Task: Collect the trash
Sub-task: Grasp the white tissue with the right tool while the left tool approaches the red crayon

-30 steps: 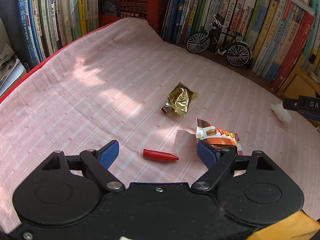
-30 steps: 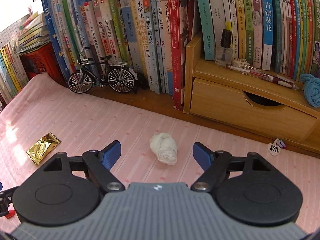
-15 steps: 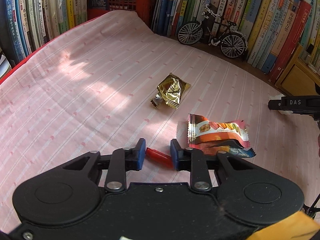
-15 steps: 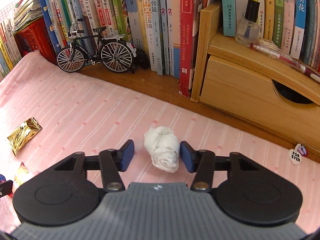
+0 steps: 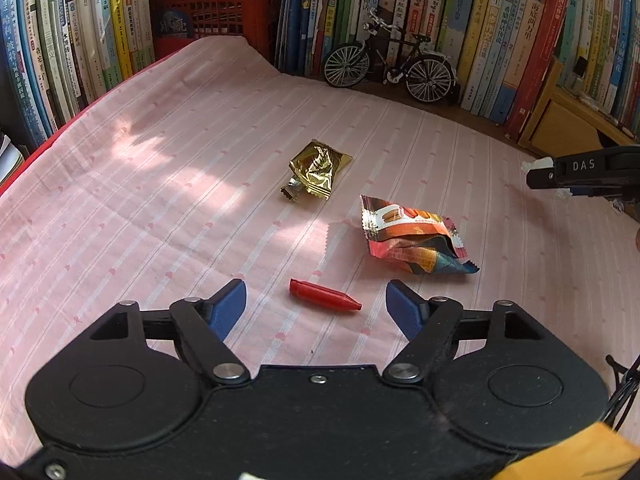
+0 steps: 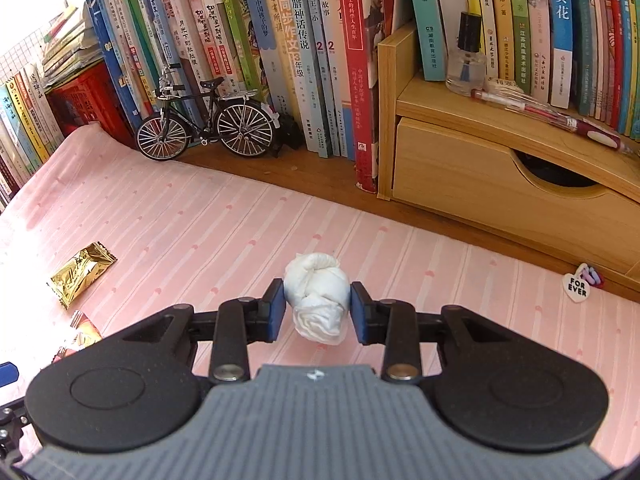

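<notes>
A small red pen cap [image 5: 325,296] lies on the pink striped cloth [image 5: 160,184], between the blue pads of my open left gripper [image 5: 316,300] and touching neither. Beyond it rest an orange snack wrapper [image 5: 412,236] and a crumpled gold wrapper [image 5: 318,174]. In the right wrist view my right gripper [image 6: 318,312] is shut on a white tissue wad [image 6: 316,296], both pads pressing its sides. The gold wrapper [image 6: 82,274] and a corner of the orange wrapper [image 6: 78,336] show at the left. The right gripper [image 5: 580,172] also appears at the right edge of the left wrist view.
Upright books [image 5: 500,28] line the back and left. A model bicycle [image 6: 206,124] and a red crate [image 5: 216,20] stand at the cloth's far edge. A wooden drawer shelf [image 6: 500,184] holds a glass bottle [image 6: 466,60] and pen; a heart tag [image 6: 577,288] lies below.
The left gripper had closed around the red cap half a second ago and now stands open again, the cap lying on the cloth. The right gripper closed onto the tissue wad.
</notes>
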`<state>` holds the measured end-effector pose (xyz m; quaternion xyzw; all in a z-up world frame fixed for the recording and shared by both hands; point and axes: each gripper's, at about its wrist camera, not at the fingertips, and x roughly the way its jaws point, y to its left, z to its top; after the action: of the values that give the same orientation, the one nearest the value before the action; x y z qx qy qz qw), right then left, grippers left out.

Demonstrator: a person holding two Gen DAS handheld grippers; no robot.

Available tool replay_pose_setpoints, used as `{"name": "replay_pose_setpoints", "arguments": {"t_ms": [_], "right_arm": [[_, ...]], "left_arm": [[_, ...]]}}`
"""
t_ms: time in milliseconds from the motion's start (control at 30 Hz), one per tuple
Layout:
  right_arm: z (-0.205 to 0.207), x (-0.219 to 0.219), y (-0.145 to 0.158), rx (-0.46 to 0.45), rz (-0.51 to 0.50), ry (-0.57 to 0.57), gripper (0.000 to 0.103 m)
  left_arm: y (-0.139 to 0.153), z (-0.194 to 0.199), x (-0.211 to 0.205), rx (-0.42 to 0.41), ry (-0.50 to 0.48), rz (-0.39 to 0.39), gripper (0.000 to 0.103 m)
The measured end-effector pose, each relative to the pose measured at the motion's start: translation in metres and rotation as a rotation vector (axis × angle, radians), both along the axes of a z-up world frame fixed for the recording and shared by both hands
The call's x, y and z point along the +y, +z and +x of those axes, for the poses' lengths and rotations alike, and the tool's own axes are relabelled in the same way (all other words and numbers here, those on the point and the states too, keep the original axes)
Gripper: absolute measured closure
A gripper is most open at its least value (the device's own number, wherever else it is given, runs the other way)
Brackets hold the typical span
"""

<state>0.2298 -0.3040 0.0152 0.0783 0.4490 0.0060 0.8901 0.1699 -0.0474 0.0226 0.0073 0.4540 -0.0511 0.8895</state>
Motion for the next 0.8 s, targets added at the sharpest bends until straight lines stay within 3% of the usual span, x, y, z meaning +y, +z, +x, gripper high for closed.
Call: {"name": "replay_pose_setpoints", "arguments": {"t_ms": [100,167,233,300,333,400,433,533,600,633,667,700,767,800], "right_arm": [[-0.003,0.002,0.001,0.001,0.003,0.005,0.063],[-0.005,0.003,0.002,-0.004,0.005,0.013,0.063],[-0.009,0.005,0.005,-0.01,0.009,0.021,0.063],[-0.012,0.007,0.009,-0.017,0.015,0.028,0.063],[-0.014,0.008,0.012,-0.021,0.018,0.031,0.063],[-0.02,0.011,0.017,-0.029,0.027,0.032,0.063],[-0.024,0.012,0.02,-0.037,0.03,0.031,0.063],[-0.035,0.016,0.029,-0.05,0.041,0.033,0.063],[-0.042,0.017,0.033,-0.053,0.047,0.035,0.063],[-0.044,0.017,0.035,-0.055,0.048,0.035,0.063],[-0.047,0.017,0.037,-0.057,0.05,0.035,0.063],[-0.049,0.016,0.037,-0.055,0.053,0.035,0.063],[-0.053,0.016,0.038,-0.05,0.061,0.035,0.063],[-0.055,0.016,0.037,-0.045,0.067,0.036,0.063]], "left_arm": [[-0.014,0.009,-0.006,0.059,-0.035,0.043,0.027],[-0.015,0.01,-0.008,0.034,-0.044,0.04,0.031],[-0.014,0.013,-0.009,0.032,-0.053,0.023,0.041],[-0.013,0.014,-0.009,0.023,-0.061,0.012,0.063],[-0.012,0.013,-0.01,0.02,-0.067,0.017,0.067],[-0.011,0.011,-0.013,0.021,-0.086,0.021,0.085],[-0.01,0.009,-0.014,0.024,-0.094,0.023,0.086],[-0.007,0.0,-0.015,0.025,-0.089,0.035,0.086],[-0.004,-0.006,-0.013,0.033,-0.077,0.026,0.08],[-0.003,-0.009,-0.012,0.039,-0.067,0.014,0.074],[0.0,-0.013,-0.01,0.047,-0.056,-0.004,0.056],[0.001,-0.016,-0.009,0.052,-0.048,-0.015,0.045],[0.003,-0.023,-0.007,0.062,-0.025,-0.035,0.046],[0.002,-0.025,-0.007,0.071,-0.019,-0.042,0.051]]}}
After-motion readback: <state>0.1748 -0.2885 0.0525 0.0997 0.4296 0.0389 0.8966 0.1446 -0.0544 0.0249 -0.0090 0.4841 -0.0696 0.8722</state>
